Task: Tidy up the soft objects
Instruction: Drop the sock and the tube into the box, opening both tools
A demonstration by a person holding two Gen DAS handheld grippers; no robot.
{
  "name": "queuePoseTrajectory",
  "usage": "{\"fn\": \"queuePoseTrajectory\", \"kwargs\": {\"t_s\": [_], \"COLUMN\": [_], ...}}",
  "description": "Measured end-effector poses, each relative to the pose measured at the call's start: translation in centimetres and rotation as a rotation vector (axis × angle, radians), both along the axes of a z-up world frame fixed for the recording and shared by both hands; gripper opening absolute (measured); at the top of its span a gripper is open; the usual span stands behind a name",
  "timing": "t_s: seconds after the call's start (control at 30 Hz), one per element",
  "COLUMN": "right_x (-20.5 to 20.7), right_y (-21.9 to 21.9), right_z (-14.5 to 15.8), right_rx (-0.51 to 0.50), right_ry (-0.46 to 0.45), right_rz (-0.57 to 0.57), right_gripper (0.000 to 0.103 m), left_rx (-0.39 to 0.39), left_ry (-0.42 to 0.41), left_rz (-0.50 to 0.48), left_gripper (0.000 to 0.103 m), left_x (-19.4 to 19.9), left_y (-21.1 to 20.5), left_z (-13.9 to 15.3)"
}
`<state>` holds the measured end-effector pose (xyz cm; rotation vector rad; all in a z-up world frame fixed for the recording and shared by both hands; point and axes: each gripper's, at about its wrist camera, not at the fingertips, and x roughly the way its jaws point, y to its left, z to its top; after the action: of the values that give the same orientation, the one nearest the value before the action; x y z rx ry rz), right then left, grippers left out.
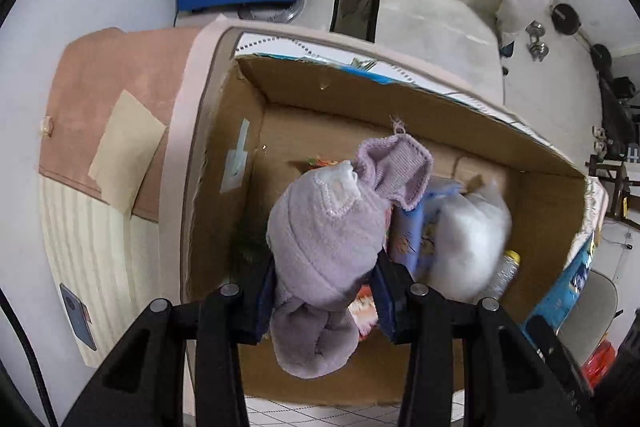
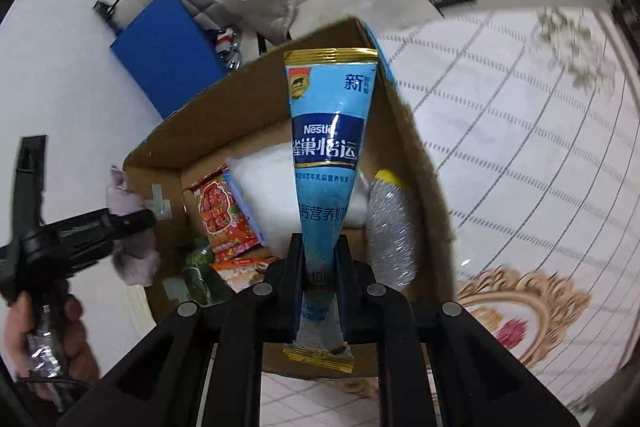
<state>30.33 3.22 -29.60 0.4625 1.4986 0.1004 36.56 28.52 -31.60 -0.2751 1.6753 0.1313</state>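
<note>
Partway through, by the look of it: the cardboard box [image 1: 400, 131] already holds a white soft bundle [image 1: 468, 239], snack packets [image 2: 220, 215] and a bottle [image 2: 390, 227]. Your left gripper [image 1: 324, 291] points straight down, jaws clamped on the lilac knit garment [image 1: 324, 235] above the box. Your right gripper [image 2: 320, 267] tilts steeply down, jaws clamped on the blue milk-powder sachet [image 2: 328, 147] over the box's near right. Both still need placing.

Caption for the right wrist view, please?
Right gripper shut on a blue sachet above the cardboard box.
</note>
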Motion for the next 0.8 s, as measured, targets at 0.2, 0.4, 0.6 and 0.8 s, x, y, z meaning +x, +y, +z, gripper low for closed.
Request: {"fn": "queuePoseTrajectory", "kwargs": {"t_s": [0.2,0.4,0.6,0.8], "right_x": [-1.2,-2.6,-2.6,-2.4], "right_y": [1.0,1.5,2.5,3.3], "right_z": [-3.0,-5.4,-6.7,-6.3], "right_rx": [0.038,0.011,-0.014,-0.004], "right_ry": [0.046,0.069,0.089,0.083], "right_rz": [-0.107,-0.145,-0.103,-0.026], "right_gripper": [0.015,0.016,0.019,0.046], "left_rx": [0.019,0.031,-0.006,-0.008], "left_ry": [0.047,0.081,0.114,0.080], "left_rz": [-0.026,-0.049,-0.031,-0.025], "left_gripper": [0.039,0.042,0.047,0.075], "left_x": [1.0,1.7,2.1,2.6], "left_y": [0.3,0.1,0.4,0.7], "left_z": [-1.8,-3.0,-4.1,-3.3]}}
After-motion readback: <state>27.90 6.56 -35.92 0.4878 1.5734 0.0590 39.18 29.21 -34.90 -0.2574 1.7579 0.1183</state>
